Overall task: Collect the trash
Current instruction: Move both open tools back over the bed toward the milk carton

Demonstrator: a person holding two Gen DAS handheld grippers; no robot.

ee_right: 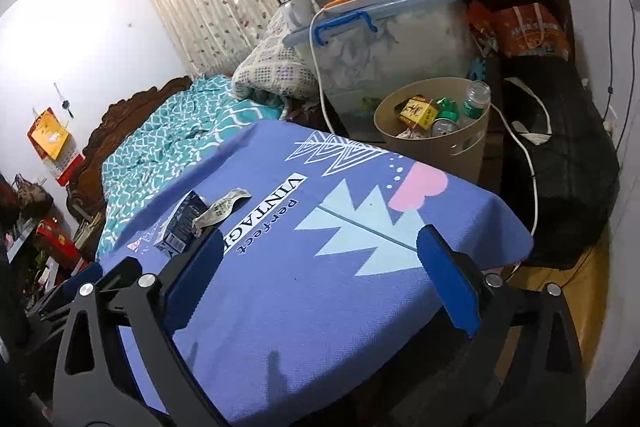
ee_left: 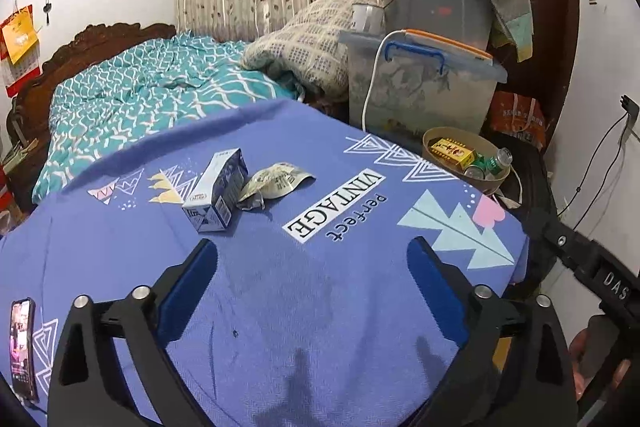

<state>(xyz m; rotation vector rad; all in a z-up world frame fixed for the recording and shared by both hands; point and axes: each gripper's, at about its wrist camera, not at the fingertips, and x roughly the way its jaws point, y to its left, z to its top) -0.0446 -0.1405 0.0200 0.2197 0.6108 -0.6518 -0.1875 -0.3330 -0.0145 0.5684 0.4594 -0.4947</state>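
While both claws hang over the purple tabletop, nothing sits between their blue pads. Left claw is spread wide, empty, angled down at the cloth. Right claw, same story: splayed and carrying nothing. Out ahead on the cloth lies a blue-and-white carton on its side, with a crumpled wrapper touching it on the right. Off the tabletop's far right corner stands the tan bin, holding a yellow box, cans and a plastic bottle.
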